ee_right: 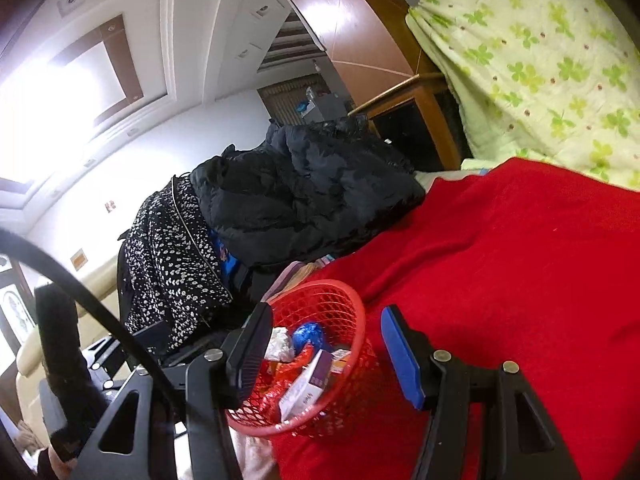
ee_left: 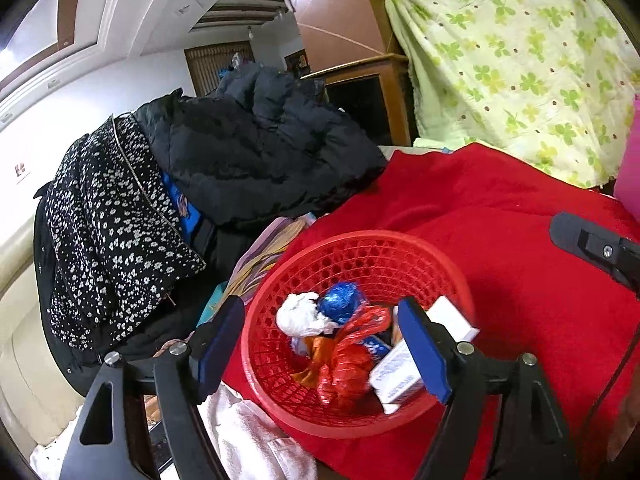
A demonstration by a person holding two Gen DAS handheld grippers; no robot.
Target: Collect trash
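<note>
Cluttered living room here, with a red blanket (ee_left: 500,232) spread over what looks like a sofa or bed, a heap of black puffer jackets (ee_left: 256,152) and a floral print top (ee_left: 112,224) piled to one side, and a green clover-print sheet (ee_left: 532,60) hanging behind. The red mesh basket (ee_left: 304,264) sits on the blanket right at its edge by the clothes pile, and it's got the trash in it: a white crumpled wad (ee_left: 300,314), a blue foil ball (ee_left: 340,298), a red plastic wrapper (ee_left: 352,356) and a small white carton (ee_left: 404,368). The left gripper (ee_left: 320,344) hangs wide open right over the basket, gripping nothing, with one finger outside the rim and the other down by the carton. The right gripper (ee_right: 324,348) is also spread wide and empty, with the basket showing between its fingers. Handling-wise I'd guess everything in there is super light. The wrapper and foil are crinkly and will squash or slip, so pinch a bunched-up part. The carton is stiffer, so grab it across its narrow faces. The basket itself looks like thin flexy plastic, so I'd take it by the rim, and gently, since it could tip on that soft blanket.
</note>
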